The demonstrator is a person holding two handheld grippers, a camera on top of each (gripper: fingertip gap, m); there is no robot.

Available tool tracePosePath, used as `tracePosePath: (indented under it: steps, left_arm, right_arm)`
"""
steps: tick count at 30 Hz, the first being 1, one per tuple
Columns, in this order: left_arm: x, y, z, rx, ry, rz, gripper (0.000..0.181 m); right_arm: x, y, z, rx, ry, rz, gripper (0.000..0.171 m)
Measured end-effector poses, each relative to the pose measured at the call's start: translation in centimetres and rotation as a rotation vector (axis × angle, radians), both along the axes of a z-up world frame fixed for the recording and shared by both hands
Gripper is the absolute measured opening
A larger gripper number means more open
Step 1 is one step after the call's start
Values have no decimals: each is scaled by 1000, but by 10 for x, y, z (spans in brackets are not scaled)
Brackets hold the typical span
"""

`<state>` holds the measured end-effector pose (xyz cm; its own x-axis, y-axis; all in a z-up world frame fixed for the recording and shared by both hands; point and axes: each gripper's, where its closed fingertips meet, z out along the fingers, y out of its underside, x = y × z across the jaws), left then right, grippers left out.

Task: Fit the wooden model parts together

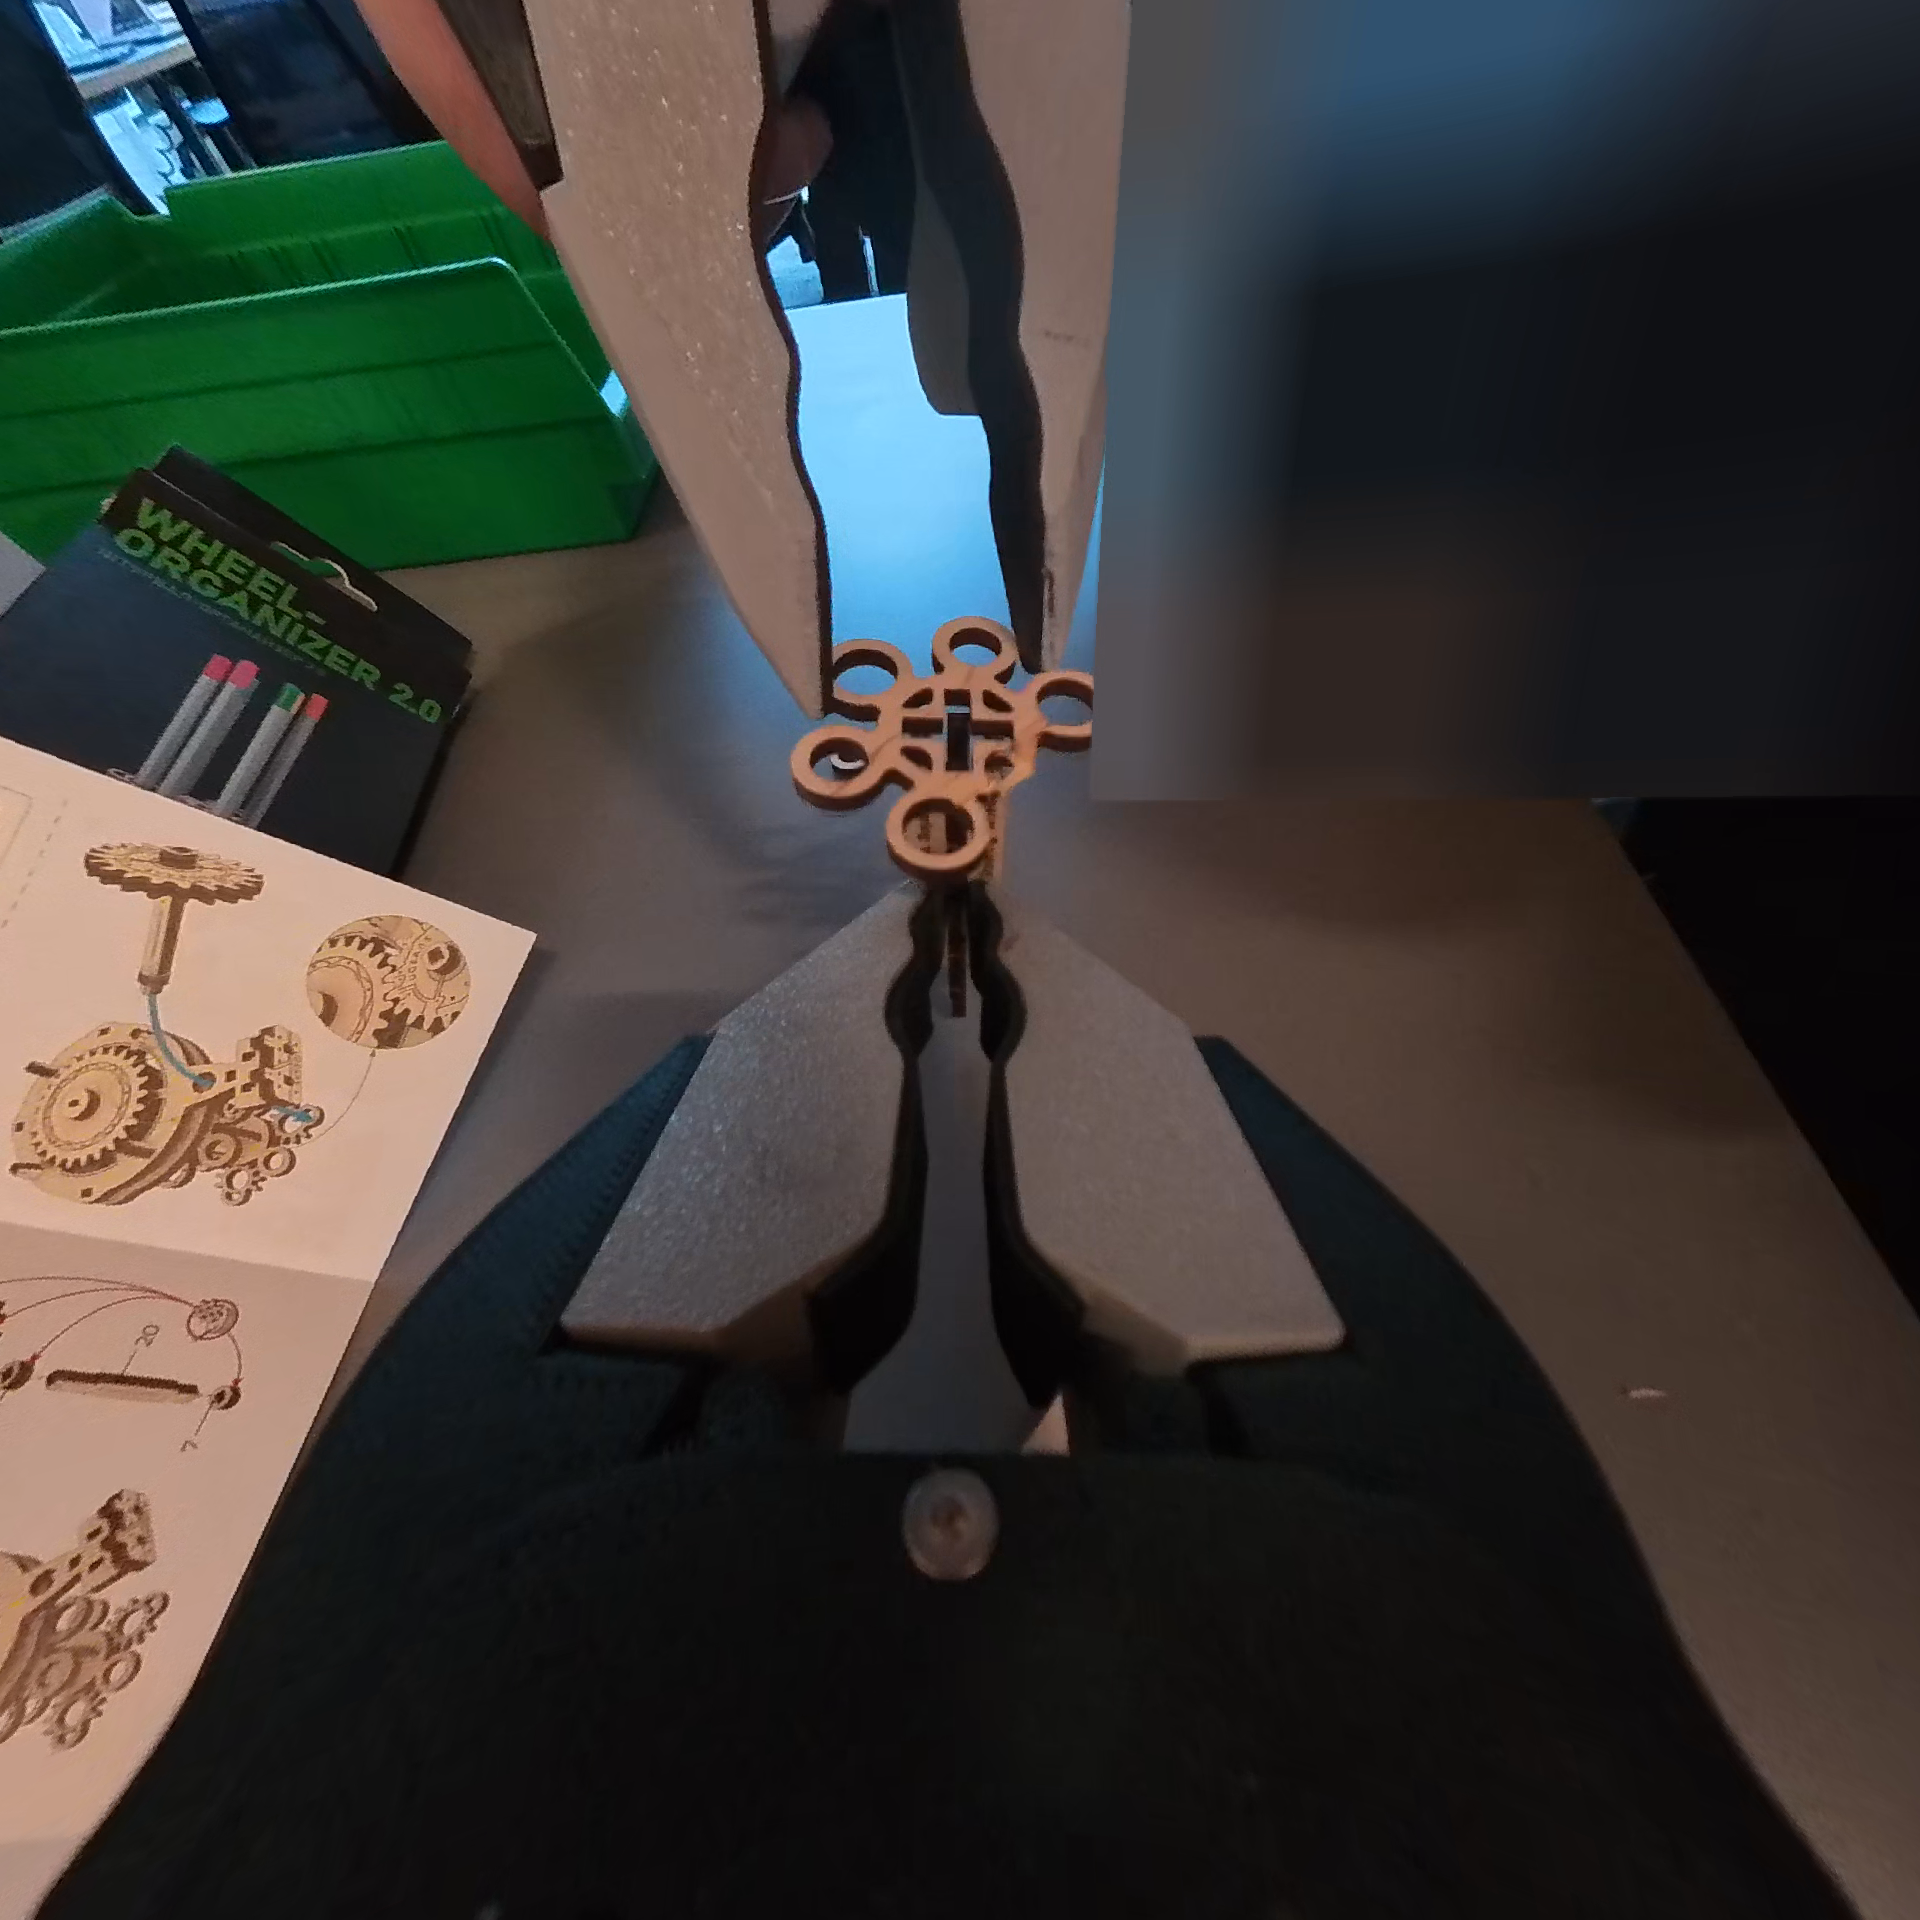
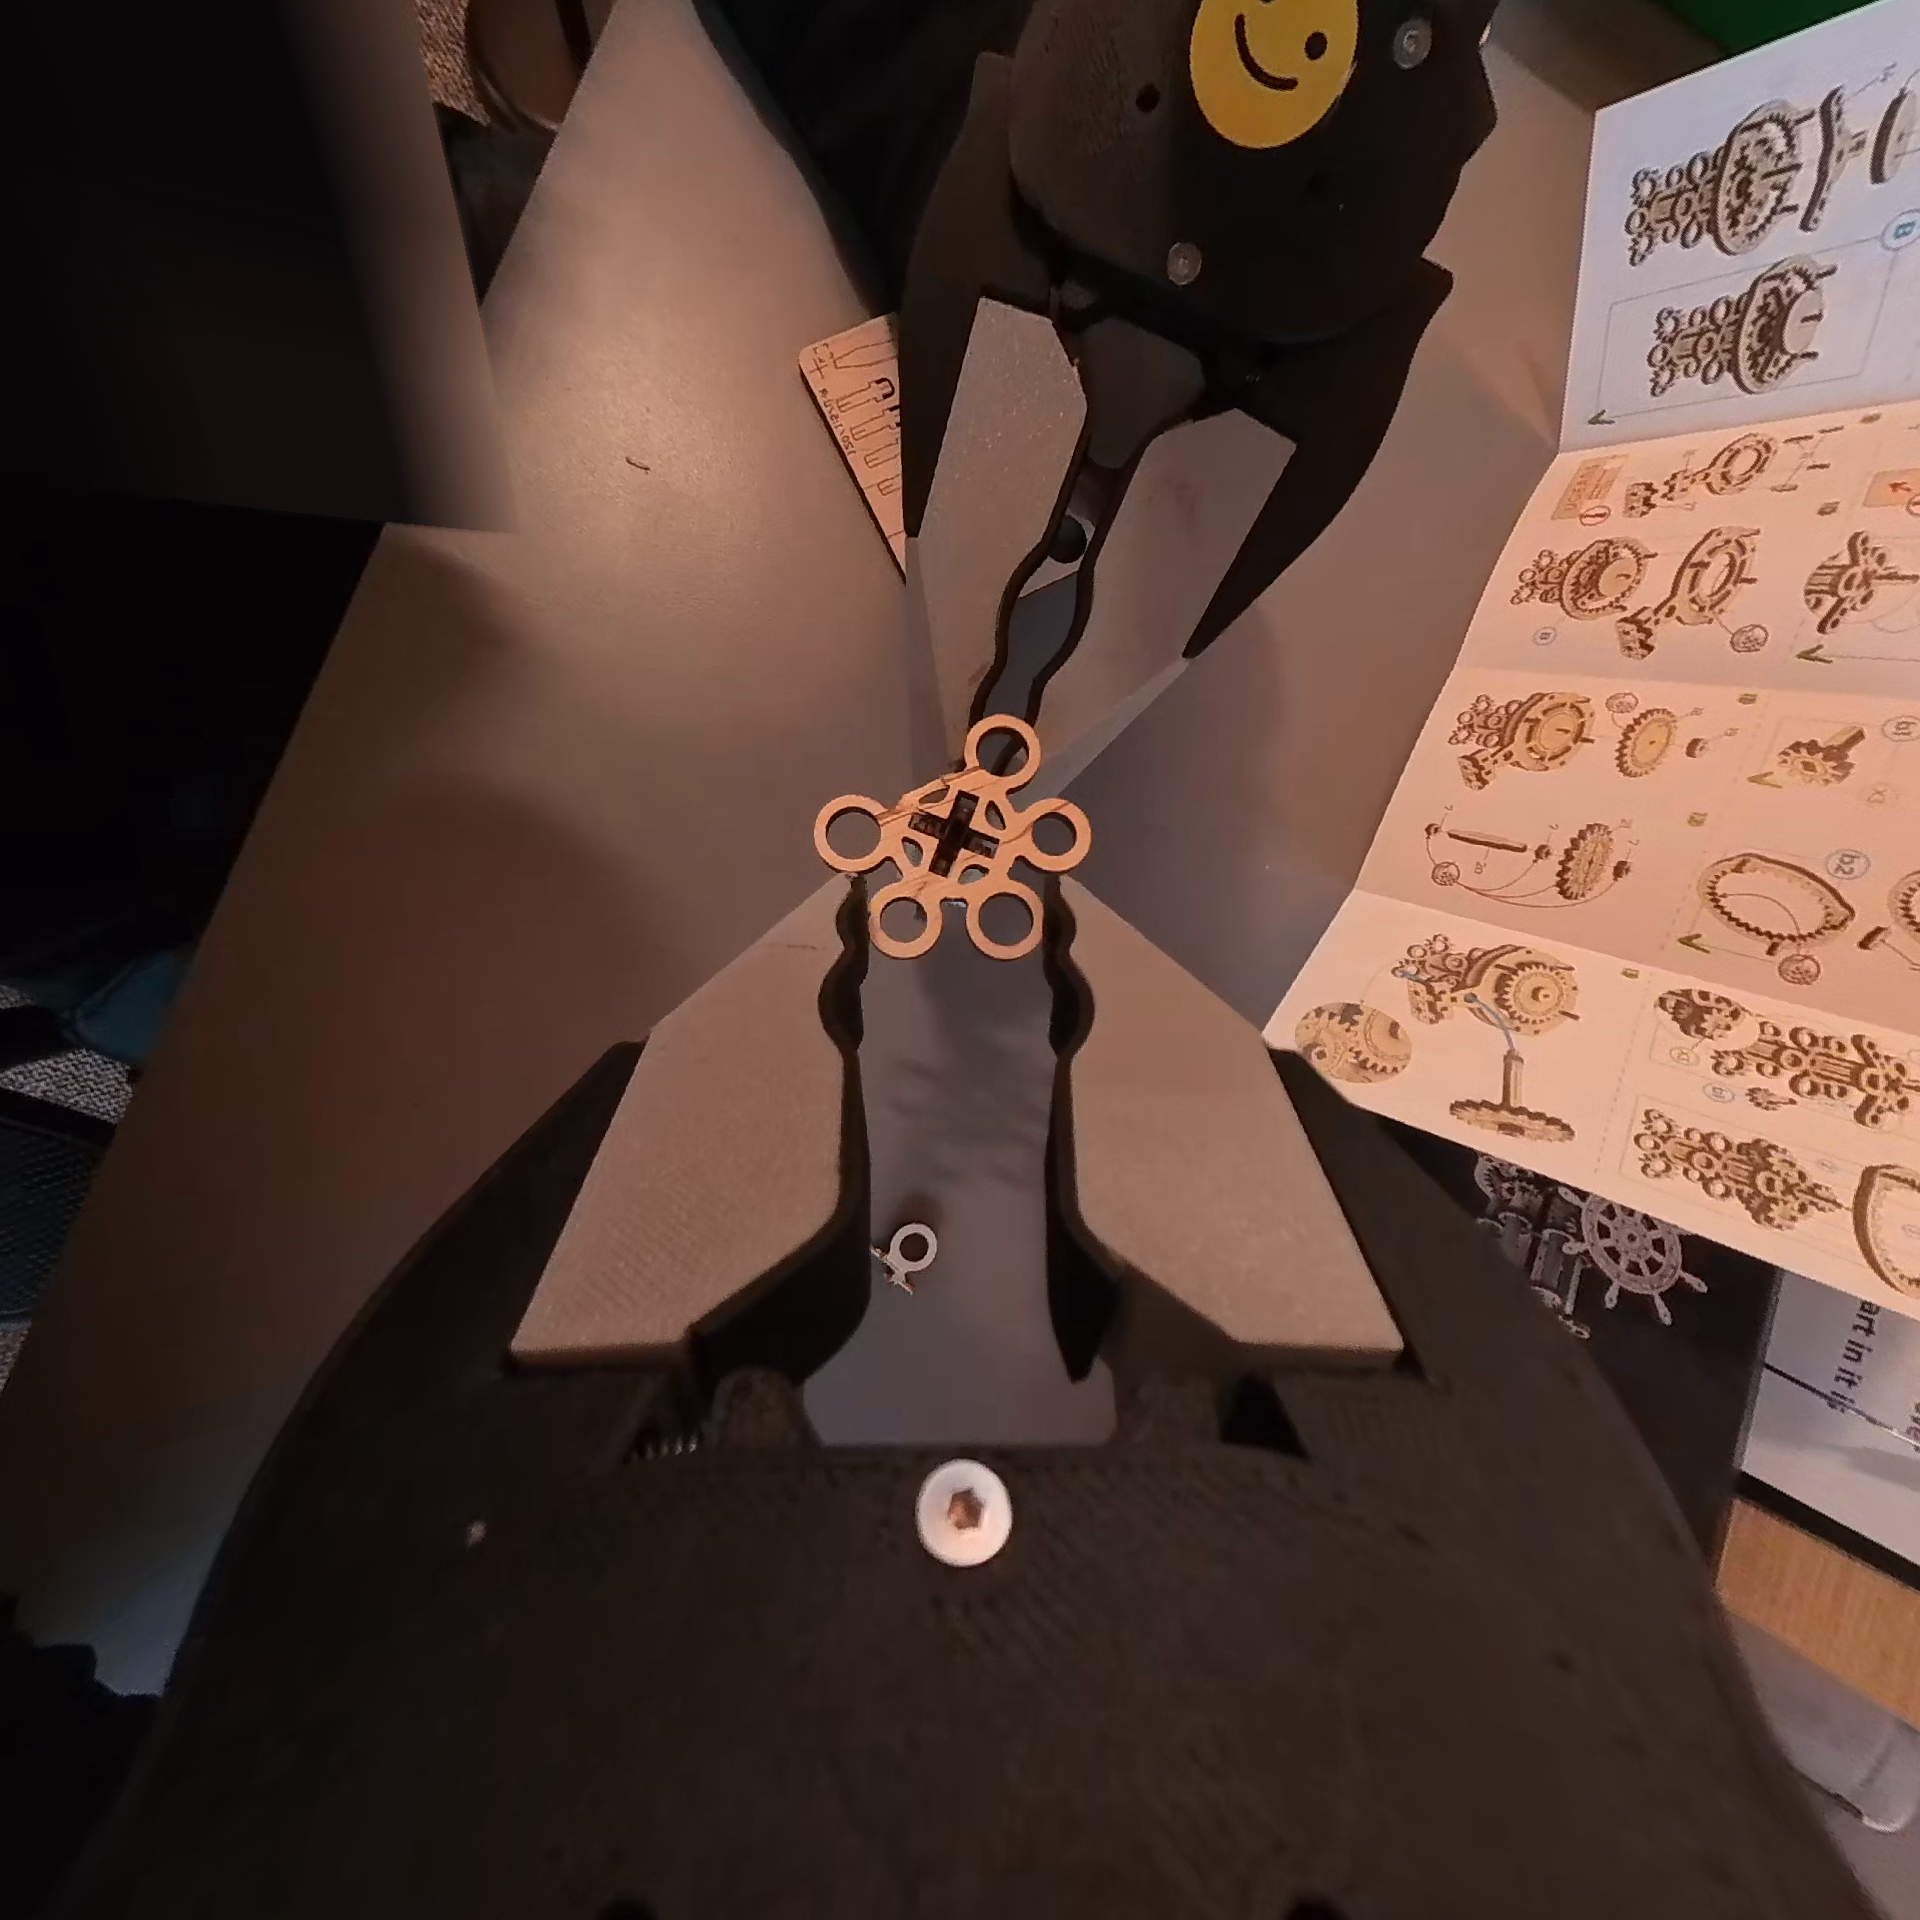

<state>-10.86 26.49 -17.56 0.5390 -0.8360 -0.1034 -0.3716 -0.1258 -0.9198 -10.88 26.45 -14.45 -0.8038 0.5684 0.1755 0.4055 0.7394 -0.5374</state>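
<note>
A flat wooden part with five rings and a cross-shaped slot (image 1: pixel 951 732) is held above the grey table. My right gripper (image 2: pixel 954 883) is shut on its two side edges; the part shows in the right wrist view (image 2: pixel 951 847). In the left wrist view the right gripper (image 1: pixel 935 675) comes down from the top. My left gripper (image 1: pixel 951 914) is shut on a thin wooden peg (image 1: pixel 956 961) that stands on edge right under the ringed part, at its slot. In the right wrist view the left gripper (image 2: pixel 1008 717) reaches in from the top.
A folded instruction sheet (image 1: pixel 208 1039) lies on the table (image 1: pixel 1299 1039), with a dark kit box (image 1: pixel 239 665) and green bins (image 1: pixel 312 395) behind. In the right wrist view I see the sheet (image 2: pixel 1662 727), a laser-cut wooden board (image 2: pixel 852 416) and a small ring scrap (image 2: pixel 916 1245). My left and right fingertips are right by each other.
</note>
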Motion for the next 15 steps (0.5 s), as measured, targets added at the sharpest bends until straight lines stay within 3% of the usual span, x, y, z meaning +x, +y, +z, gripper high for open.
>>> tracePosePath:
  steps: [15]
  left_arm:
    - [0, 1, 2, -5, -19, 7, 1]
  right_arm:
    - [-2, 0, 1, -16, 18, -15, 35]
